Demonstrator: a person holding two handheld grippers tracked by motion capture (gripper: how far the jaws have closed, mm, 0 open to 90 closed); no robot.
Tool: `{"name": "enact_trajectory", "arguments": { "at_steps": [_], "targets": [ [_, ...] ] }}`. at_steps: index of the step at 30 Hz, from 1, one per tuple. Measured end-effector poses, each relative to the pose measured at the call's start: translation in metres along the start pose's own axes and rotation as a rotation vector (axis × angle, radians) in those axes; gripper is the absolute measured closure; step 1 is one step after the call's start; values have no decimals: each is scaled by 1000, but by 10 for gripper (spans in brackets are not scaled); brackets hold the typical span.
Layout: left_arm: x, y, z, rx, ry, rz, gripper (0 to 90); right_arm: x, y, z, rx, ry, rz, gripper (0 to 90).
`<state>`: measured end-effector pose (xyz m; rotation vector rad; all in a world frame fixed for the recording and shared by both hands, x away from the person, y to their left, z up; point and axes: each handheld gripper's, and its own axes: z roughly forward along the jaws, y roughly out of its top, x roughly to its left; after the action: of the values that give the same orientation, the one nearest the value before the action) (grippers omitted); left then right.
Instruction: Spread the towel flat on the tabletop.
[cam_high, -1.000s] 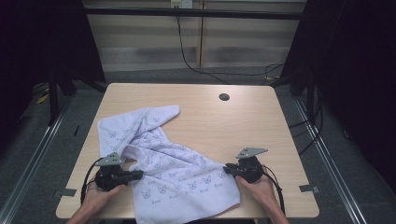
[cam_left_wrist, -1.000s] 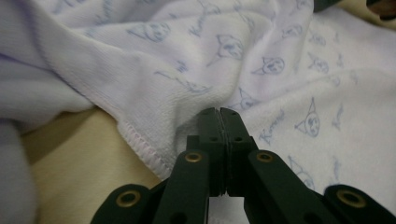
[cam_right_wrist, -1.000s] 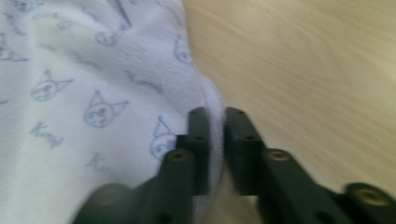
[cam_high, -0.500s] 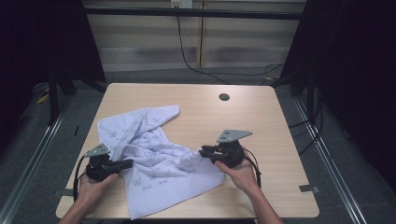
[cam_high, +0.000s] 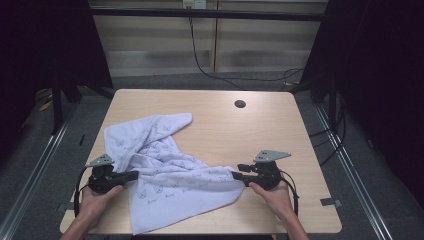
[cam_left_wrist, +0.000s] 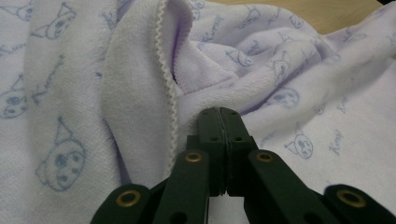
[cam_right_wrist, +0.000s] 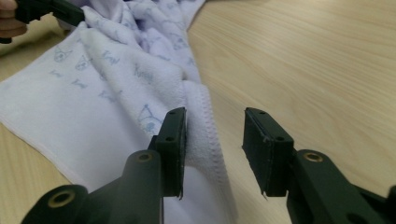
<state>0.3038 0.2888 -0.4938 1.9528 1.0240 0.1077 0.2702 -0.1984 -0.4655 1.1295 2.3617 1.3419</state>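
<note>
Left gripper (cam_high: 131, 175): we see its jaws pressed together, a fold of the towel (cam_high: 170, 170) pinched at their tips. The towel lies crumpled across the table (cam_high: 260, 125), running from the left-far side down to the near edge, between our two hands. Right gripper (cam_high: 239, 175): jaws well apart, the hemmed right edge lying between them against the left pad, not yet clamped. We judge closing there comes next.

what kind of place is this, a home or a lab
Likely a lab recording station: a bare wooden table fenced by black curtains, cables trailing behind, and only a lavender towel laid out.
</note>
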Motion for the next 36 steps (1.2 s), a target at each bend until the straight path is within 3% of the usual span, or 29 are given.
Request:
{"name": "enact_trajectory", "arguments": {
  "at_steps": [4,6,8,9,10,12,13,14,17,18,19,20,22,25,26,28,31,32,33,36],
  "targets": [
    [-3,0,1,-6,-22,18,890,-7,-4,3,5,-2,17,539],
    [-3,0,2,-5,-24,16,889,-12,-3,14,14,30,30,551],
    [-3,0,-1,-24,-52,14,889,-11,-3,20,31,58,27,746],
    [-3,0,-1,-24,-52,14,890,-11,-3,20,31,58,27,746],
    [-5,1,-5,-36,-66,16,890,-6,-1,13,-1,48,18,834],
    [-14,1,-16,-83,-99,22,890,-1,2,-1,-22,32,2,840],
    [-14,1,-16,-83,-99,22,890,1,3,-11,-37,23,-3,841],
    [-24,0,-25,-105,-129,41,890,4,3,-23,-47,20,-7,841],
    [-42,-3,-37,-133,-194,59,890,14,1,-56,-83,6,-14,840],
    [-42,-3,-37,-133,-194,59,890,19,-1,-66,-86,-2,-21,839],
    [-49,-4,-40,-135,-209,70,890,19,-1,-66,-86,-2,-21,839],
    [-57,-6,-43,-139,-223,85,890,29,-9,-83,-102,-14,-19,838],
    [-70,-10,-47,-132,-257,109,890,34,-14,-91,-110,-19,-15,837],
    [-84,-19,-50,-109,-299,126,889,61,-41,-116,-118,-38,3,835],
    [-88,-23,-51,-99,-312,127,889,61,-41,-116,-118,-38,3,835],
    [-95,-32,-52,-71,-337,135,886,77,-62,-126,-114,-35,32,817],
    [-96,-37,-53,-58,-338,132,871,83,-69,-127,-98,-33,36,734],
    [-96,-37,-53,-62,-341,134,794,84,-69,-125,-98,-34,25,638],
    [-91,-35,-54,-72,-347,125,771,81,-66,-123,-105,-40,27,606],
    [-86,-29,-52,-77,-331,124,756,71,-59,-116,-114,-32,28,591]
  ]
}}
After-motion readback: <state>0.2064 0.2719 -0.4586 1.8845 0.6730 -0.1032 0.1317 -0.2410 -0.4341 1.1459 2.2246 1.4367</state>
